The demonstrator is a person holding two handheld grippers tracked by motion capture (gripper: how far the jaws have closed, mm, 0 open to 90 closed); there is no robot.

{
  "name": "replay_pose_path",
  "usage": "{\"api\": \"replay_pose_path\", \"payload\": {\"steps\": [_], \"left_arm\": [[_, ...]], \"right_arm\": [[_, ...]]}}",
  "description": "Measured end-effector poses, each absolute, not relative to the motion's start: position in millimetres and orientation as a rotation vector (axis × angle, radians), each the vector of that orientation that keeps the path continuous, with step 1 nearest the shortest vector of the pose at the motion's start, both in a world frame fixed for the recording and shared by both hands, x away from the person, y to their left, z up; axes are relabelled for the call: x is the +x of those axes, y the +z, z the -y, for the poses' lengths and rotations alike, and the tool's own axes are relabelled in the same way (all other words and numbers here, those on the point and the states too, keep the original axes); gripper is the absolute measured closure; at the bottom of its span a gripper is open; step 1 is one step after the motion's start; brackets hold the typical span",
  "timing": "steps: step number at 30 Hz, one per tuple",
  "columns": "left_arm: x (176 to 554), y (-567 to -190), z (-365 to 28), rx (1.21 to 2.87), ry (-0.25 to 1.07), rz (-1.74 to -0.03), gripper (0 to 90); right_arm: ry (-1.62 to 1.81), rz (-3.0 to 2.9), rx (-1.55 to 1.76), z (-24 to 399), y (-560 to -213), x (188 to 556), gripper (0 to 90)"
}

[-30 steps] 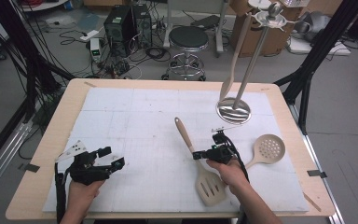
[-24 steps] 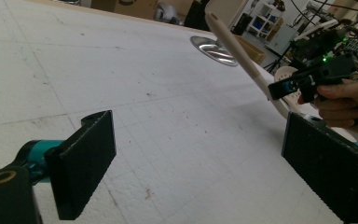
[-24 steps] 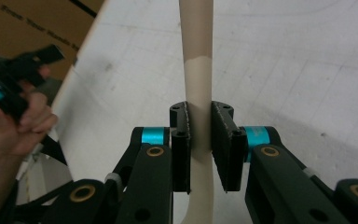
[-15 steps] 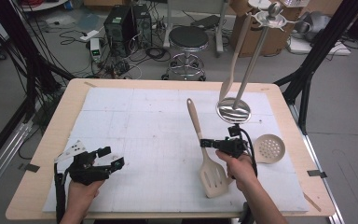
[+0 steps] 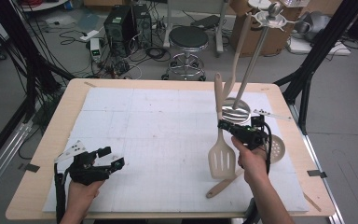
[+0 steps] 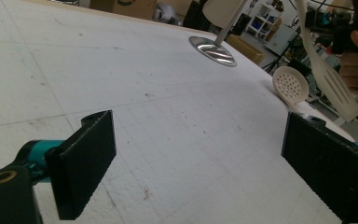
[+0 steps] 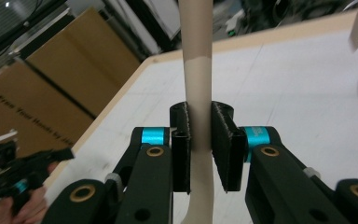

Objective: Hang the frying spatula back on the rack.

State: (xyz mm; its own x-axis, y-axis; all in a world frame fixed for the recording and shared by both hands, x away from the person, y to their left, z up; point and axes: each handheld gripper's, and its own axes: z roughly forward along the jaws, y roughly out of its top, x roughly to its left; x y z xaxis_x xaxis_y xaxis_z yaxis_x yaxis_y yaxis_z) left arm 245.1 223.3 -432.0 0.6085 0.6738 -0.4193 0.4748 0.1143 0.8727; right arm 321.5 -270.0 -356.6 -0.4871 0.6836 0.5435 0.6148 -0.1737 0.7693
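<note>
Your high view looks down and forward over the table [image 5: 121,100] from your side. The left gripper view skims low toward 2 o'clock; the right one sits tight on the spatula [image 7: 196,70], facing 9 o'clock. Both low views share that spatula [image 6: 328,79].

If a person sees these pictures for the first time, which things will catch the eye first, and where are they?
First comes the beige slotted spatula, held upright above the white mat, its handle clamped in the right hand-held gripper at the table's right side. Behind it stands a metal utensil stand on a round shiny base. The left hand-held gripper rests near the front left edge, jaws wide open.
</note>
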Motion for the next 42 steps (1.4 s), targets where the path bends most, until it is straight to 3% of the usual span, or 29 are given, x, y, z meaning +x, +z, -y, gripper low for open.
{"api": "replay_pose_path", "payload": {"steps": [30,42], "left_arm": [[244.5,-431.8,-226.4,1.517,0.194,-1.011,10.6],[243.1,-430.8,-229.5,1.506,0.200,-1.017,10.6]], "right_arm": [[1.772,-1.569,1.405,279.7,-279.1,325.4,79.0],[1.711,-1.530,1.430,276.6,-265.5,343.8,79.1]]}}
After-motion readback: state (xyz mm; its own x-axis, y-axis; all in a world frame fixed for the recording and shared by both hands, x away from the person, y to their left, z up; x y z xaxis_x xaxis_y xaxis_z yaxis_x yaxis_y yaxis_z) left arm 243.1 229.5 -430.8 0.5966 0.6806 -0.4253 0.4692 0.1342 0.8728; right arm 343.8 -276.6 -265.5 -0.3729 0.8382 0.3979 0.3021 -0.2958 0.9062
